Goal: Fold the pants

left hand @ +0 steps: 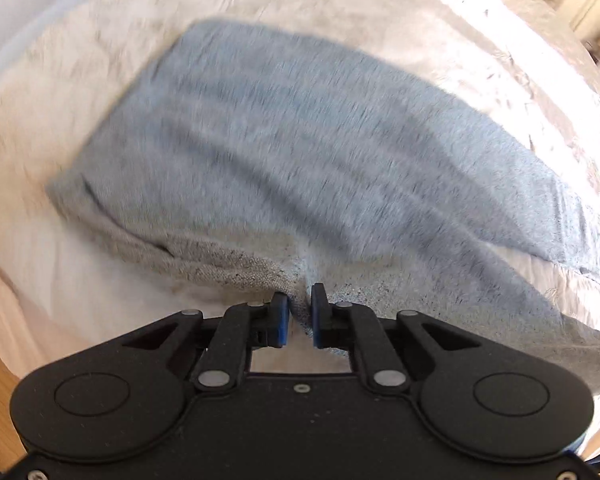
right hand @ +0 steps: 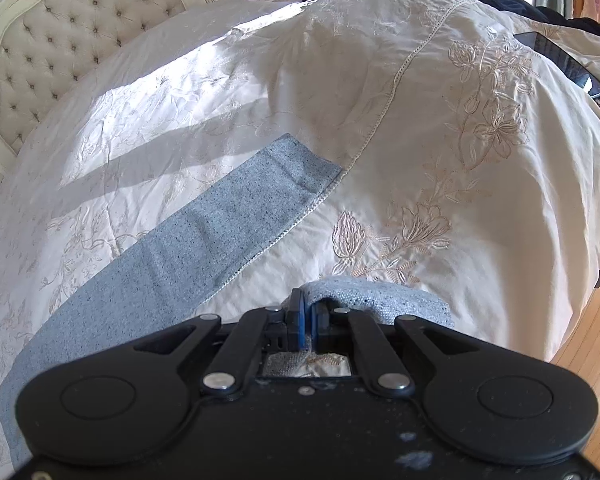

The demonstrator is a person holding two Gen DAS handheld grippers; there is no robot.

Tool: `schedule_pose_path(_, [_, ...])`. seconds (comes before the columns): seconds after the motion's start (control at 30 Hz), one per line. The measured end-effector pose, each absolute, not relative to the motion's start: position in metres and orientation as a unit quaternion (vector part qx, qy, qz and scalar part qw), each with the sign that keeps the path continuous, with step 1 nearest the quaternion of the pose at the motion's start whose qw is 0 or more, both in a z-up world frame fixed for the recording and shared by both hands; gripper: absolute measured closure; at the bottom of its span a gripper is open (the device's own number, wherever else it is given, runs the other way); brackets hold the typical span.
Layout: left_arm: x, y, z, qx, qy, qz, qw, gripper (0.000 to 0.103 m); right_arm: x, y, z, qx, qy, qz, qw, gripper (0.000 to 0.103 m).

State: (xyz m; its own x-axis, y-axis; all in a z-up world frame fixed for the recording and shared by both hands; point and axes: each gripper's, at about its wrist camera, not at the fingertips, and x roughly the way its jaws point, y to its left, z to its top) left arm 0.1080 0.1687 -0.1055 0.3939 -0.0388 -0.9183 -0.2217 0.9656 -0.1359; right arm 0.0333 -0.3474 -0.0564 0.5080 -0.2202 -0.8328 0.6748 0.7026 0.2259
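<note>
On bedspread [right hand: 440, 92], unlabelled grey pants [right hand: 204, 224]

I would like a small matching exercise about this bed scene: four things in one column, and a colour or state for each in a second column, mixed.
Things:
1. pants
2. bedspread
3. headboard
4. right gripper

Colours or states:
A. cream, with buttoned padding
B. shut on grey fabric
C. grey-blue, lying on the bed
D. off-white, with stitched flowers

Pairs: 1-C, 2-D, 3-A, 4-B
</note>
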Motion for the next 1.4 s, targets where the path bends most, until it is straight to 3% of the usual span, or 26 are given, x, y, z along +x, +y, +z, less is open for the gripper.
schedule_pose_path(0.23, [0.147, 0.162, -0.062, -0.121, 0.521, 0.064, 0.842, 0.089, 0.051, -0.355, -0.043, 0.288, 0.394, -0.282, 0.826, 0.098])
schedule_pose_path(0.5, [0.218, 0.142, -0.061, -0.112, 0.515, 0.092, 0.845, 0.089, 0.106, -0.378, -0.051, 0.303, 0.390, -0.270, 0.827, 0.098])
schedule_pose_path(0.93, [0.346, 0.106, -0.103, -0.076, 0.541, 0.127, 0.828, 0.089, 0.229, -0.412, -0.115, 0.314, 0.432, -0.259, 0.805, 0.098])
schedule_pose_path(1.4, [0.418, 0.085, -0.148, -0.050, 0.574, 0.151, 0.803, 0.089, 0.307, -0.426, -0.161, 0.292, 0.472, -0.254, 0.792, 0.098])
